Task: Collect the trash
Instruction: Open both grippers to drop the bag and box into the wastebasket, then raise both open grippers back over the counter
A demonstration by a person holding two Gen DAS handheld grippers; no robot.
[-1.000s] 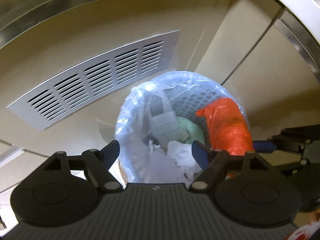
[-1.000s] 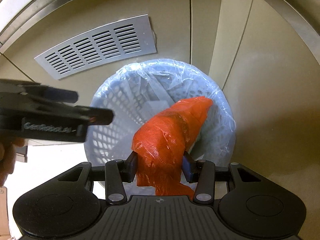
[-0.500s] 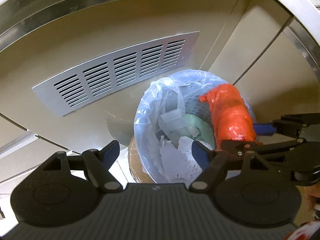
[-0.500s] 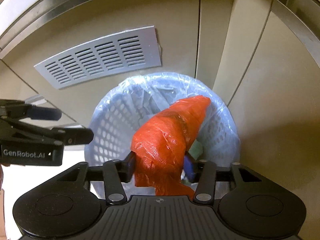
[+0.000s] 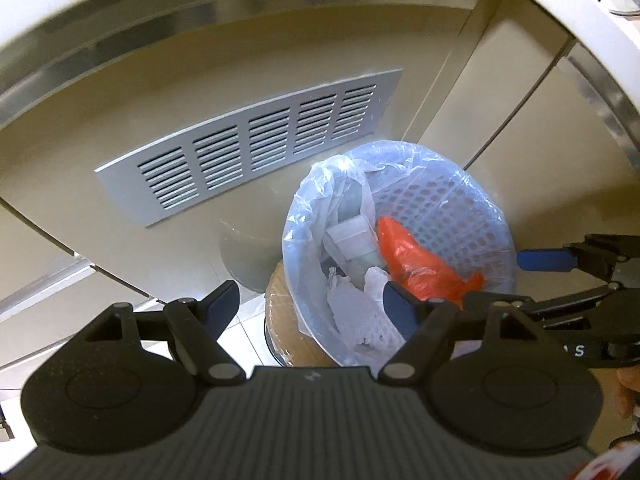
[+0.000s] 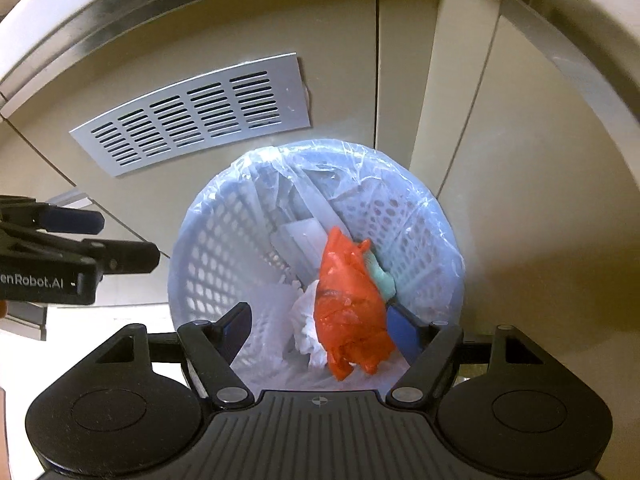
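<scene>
Right gripper (image 6: 318, 330): the jaws are opening and stand well apart. The orange plastic bag (image 6: 350, 304) shows between them in the right wrist view, but the pads do not press on it. The bag lies lower down, inside the lined basket (image 6: 208, 256), with its near end close to the gripper's right pad and its far end pointing into the basket. Judgement: the release of this item is complete or all but complete.

Left gripper (image 5: 310, 306): the jaws stand wide apart and hold nothing. It hovers at the near left of the basket rim; through the gap the left wrist view shows crumpled white paper (image 5: 352, 300) and, just right of it, the orange bag.

Basket contents, near to far: white paper, the orange bag on top of it, a pale green scrap (image 6: 382, 278) at the bag's right edge, and flat translucent plastic pieces (image 6: 304, 240) against the far left wall. A clear liner is folded over the rim.

Behind the basket stands a beige cabinet face with a slotted vent grille (image 6: 192, 114).

Progress, as a judgement: several items are already collected. No loose trash outside the basket is in view, so what remains cannot be determined
</scene>
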